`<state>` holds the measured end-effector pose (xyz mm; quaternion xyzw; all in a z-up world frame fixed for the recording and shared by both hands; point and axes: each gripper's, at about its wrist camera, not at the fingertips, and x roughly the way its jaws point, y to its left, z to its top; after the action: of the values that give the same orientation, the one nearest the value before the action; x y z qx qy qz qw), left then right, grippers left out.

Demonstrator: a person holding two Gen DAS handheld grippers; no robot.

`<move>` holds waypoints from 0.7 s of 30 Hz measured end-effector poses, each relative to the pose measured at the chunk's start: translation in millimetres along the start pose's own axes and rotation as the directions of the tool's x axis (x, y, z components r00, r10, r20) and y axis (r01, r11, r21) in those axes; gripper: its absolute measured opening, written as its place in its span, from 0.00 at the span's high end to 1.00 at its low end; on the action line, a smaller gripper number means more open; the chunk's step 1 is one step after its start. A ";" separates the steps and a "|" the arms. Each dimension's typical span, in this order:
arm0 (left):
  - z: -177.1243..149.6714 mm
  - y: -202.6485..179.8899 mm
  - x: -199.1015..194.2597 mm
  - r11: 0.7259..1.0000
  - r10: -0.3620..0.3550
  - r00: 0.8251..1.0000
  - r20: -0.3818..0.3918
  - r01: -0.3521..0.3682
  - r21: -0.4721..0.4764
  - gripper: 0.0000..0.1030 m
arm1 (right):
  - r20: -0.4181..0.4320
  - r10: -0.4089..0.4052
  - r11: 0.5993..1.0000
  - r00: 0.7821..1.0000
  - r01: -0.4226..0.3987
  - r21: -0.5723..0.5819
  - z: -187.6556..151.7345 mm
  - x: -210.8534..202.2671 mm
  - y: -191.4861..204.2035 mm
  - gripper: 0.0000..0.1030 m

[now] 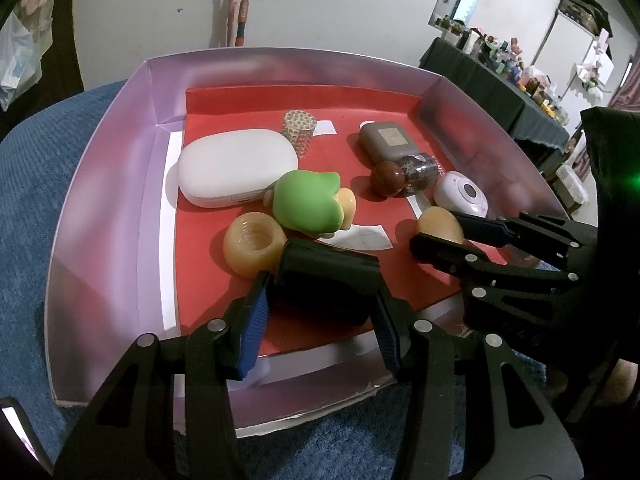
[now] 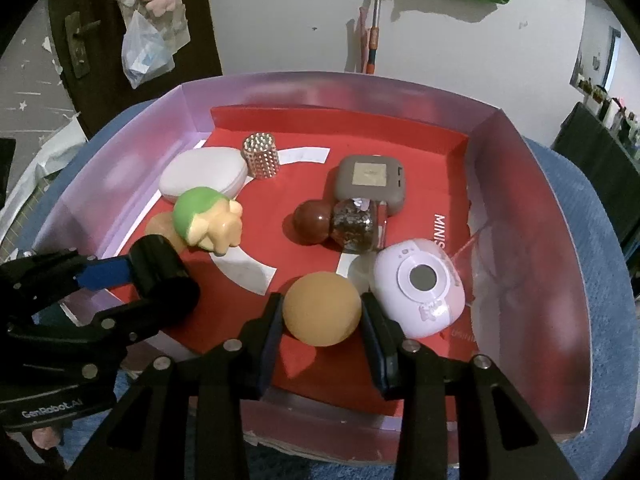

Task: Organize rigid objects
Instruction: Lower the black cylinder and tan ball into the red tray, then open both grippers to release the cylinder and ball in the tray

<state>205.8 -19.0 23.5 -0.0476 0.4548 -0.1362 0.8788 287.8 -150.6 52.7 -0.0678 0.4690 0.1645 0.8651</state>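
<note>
A wide box (image 1: 120, 184) with pale purple walls and a red floor holds the objects. My left gripper (image 1: 320, 292) is shut on a black cylinder (image 1: 328, 264) just above the floor near the front wall; the right wrist view shows that black cylinder (image 2: 164, 272) at the left. My right gripper (image 2: 320, 304) has its fingers pressed against both sides of an orange-tan ball (image 2: 320, 308), beside a pale pink toy camera (image 2: 424, 288). In the left wrist view, the right gripper (image 1: 436, 230) and ball (image 1: 440, 222) are at the right.
Also in the box: a white oval case (image 1: 236, 168), a green-capped toy figure (image 1: 312, 200), a tan ring (image 1: 252, 244), a perforated metal cylinder (image 1: 298, 128), a grey square case (image 1: 388, 140), a brown ball (image 1: 387, 178) and a jar of dark stones (image 1: 418, 172). Blue cloth (image 1: 48, 208) lies underneath.
</note>
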 end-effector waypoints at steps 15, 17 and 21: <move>-1.7 -5.0 -3.6 1.000 0.026 1.000 0.017 -0.026 0.015 0.54 | 0.064 0.054 0.998 0.997 -0.056 0.040 -5.8 -18.6 -4.2 0.47; -2.0 -6.1 -6.2 0.999 0.034 0.999 0.031 -0.035 0.018 0.54 | 0.079 0.063 0.997 0.995 -0.067 0.047 -7.5 -24.1 -5.1 0.47; -4.2 -7.8 -13.7 0.999 0.046 0.997 0.058 -0.048 0.023 0.54 | 0.112 0.066 0.996 0.992 -0.072 0.053 -11.9 -35.9 -5.3 0.40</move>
<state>193.3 -22.5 33.5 -0.0300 0.4285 -0.1197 0.8951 262.1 -166.8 75.9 -0.0178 0.4273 0.1844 0.8850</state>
